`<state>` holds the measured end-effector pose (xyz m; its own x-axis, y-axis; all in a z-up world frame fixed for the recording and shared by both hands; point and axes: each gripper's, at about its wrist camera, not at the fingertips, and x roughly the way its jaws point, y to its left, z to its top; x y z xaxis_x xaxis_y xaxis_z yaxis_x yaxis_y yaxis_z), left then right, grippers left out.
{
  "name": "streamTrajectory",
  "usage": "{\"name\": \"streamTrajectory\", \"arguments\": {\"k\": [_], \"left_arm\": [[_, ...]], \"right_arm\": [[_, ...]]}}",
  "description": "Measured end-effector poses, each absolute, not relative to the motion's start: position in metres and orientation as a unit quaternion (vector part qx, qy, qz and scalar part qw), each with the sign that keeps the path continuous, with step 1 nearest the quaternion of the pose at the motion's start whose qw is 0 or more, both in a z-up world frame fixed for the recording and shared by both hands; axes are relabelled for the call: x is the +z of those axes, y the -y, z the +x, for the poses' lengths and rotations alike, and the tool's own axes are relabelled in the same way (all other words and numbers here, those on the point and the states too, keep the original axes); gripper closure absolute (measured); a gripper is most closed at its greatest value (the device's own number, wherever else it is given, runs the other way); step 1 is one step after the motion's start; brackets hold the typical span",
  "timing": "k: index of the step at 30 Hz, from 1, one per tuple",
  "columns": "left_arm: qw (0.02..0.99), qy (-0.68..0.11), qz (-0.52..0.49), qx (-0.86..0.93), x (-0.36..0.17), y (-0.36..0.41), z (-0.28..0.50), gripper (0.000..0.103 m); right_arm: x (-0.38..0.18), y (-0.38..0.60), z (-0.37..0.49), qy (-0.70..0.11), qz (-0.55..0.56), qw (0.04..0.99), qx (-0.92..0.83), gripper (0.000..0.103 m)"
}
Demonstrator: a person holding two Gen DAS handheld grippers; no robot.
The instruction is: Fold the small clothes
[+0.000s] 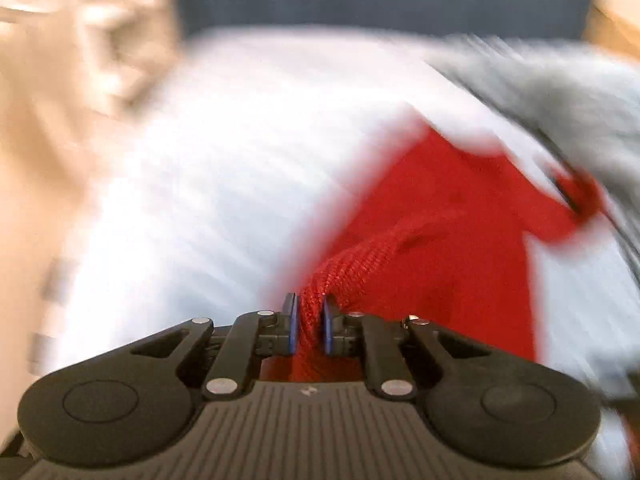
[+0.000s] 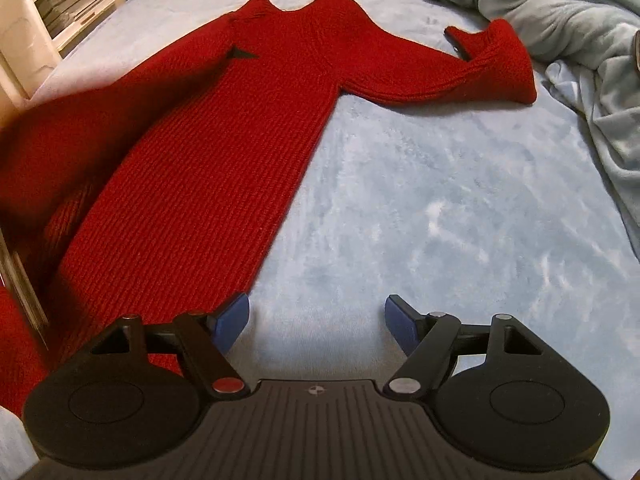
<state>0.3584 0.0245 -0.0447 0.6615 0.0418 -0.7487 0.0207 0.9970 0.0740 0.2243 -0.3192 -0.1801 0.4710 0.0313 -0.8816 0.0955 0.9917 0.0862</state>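
A red knitted sweater [image 2: 208, 152] lies on a pale blue bed cover [image 2: 440, 220], neck at the far end, one sleeve [image 2: 472, 68] stretched to the right. Its left part is lifted and folded up at the left edge of the right wrist view. My left gripper [image 1: 310, 326] is shut on a bunch of the red sweater [image 1: 432, 216]; that view is blurred by motion. My right gripper [image 2: 316, 322] is open and empty, low over the cover, just right of the sweater's hem edge.
A crumpled grey-green blanket [image 2: 560, 12] lies at the far right of the bed, next to the sleeve cuff. A cream shelf unit [image 2: 52, 8] with books stands beyond the bed's far left. The blanket also shows blurred in the left wrist view [image 1: 560, 92].
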Motion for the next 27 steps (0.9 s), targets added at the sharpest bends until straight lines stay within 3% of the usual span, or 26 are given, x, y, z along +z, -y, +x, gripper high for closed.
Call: {"name": "streamTrajectory", "arguments": {"k": [2,4,6,7,8,9,23,27], "left_arm": [[0.924,-0.368,0.035,0.101,-0.023,-0.069,0.385,0.088],[0.915,-0.364,0.041,0.167,-0.016,-0.100,0.404,0.079],[0.908,-0.379,0.035,0.176,-0.019,-0.116,0.403,0.041],[0.909,-0.383,0.030,0.162,-0.022,-0.119,0.395,0.031],[0.910,-0.385,0.030,0.153,-0.027,-0.116,0.387,0.014],[0.909,-0.387,0.036,0.149,-0.033,-0.113,0.377,0.010],[0.843,-0.536,0.053,0.013,-0.167,-0.055,0.237,0.008],[0.837,-0.546,0.046,0.006,-0.181,-0.051,0.222,0.007]], "right_arm": [[-0.180,0.318,0.225,-0.514,0.063,0.855,-0.019,0.027],[-0.180,0.316,0.224,-0.514,0.065,0.855,-0.020,0.026],[-0.181,0.312,0.223,-0.516,0.064,0.854,-0.017,0.026],[-0.181,0.310,0.223,-0.517,0.064,0.853,-0.014,0.026],[-0.182,0.307,0.221,-0.519,0.064,0.853,-0.010,0.025],[-0.182,0.303,0.220,-0.521,0.065,0.851,-0.007,0.025],[-0.197,0.268,0.186,-0.561,0.101,0.821,0.031,0.023],[-0.205,0.260,0.183,-0.569,0.124,0.812,0.036,0.016]]}}
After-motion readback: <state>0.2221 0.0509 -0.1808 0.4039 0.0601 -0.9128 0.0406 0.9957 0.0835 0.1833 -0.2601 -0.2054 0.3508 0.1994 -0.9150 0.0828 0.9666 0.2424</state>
